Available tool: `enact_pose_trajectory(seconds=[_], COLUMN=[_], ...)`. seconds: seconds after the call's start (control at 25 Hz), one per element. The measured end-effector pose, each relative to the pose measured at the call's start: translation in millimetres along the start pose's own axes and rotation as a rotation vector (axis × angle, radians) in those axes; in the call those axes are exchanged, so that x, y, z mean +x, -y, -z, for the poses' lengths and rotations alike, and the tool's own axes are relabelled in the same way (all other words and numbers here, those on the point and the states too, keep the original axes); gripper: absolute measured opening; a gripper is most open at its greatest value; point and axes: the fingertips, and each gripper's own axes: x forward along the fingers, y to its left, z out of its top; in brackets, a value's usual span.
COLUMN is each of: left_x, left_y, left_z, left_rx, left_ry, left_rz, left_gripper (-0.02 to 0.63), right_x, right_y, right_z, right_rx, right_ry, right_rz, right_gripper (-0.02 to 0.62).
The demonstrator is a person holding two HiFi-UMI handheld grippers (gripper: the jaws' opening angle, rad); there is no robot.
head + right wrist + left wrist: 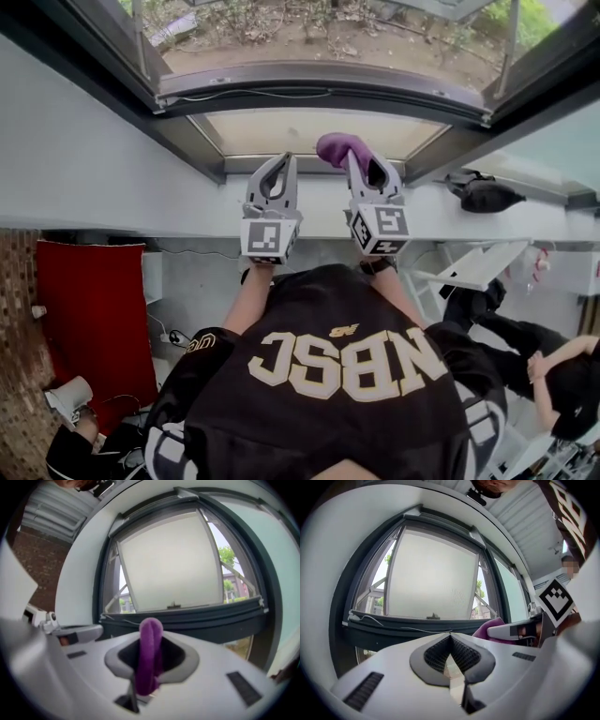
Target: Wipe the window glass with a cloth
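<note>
A: Left gripper [451,638]?
B: Held up and forward, shut tight at the tips, empty.
A: Right gripper [149,645]?
B: Raised just beside the left, about level, clamped on a fold of purple cloth [151,632] poking past the tips.
A: Forearms [246,302]?
B: Stretched ahead from the chest, near parallel, close together.

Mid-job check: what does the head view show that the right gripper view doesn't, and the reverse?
Head view only: the red panel below the sill and a seated person at lower right. Right gripper view only: the right gripper's jaws seen end-on, closed on the folded purple cloth. Both: the cloth, the left gripper and the window pane.
</note>
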Motion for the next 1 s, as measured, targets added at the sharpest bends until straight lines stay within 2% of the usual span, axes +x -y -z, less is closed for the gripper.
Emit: enact_pose_trajectory(seconds=[0.08, 0.24, 0.6, 1.0], left_x=[3, 10, 14, 15], left_y=[1, 4, 10, 4], left_z=[6, 9, 16, 13], left_rx=[-0.019, -0.008, -0.022, -0.026], left_ry=[-0.005, -0.027, -0.041, -0.033], left_rz=[-0.001, 0.014, 0.037, 0.034], left_gripper=[0.017, 0.017, 0.017, 0.017], right_x=[1, 1, -1, 6], right_y=[-2, -6, 8, -1], right_z=[2, 1, 10, 9], right_rx=[-0.005, 0.006, 0.038, 0.003], right_ry=[-0.018, -0.012, -0.021, -0.020], right_rz=[0.001, -0.005, 0.035, 0.013], right_gripper=[0.083, 0.083, 0.083, 0.083])
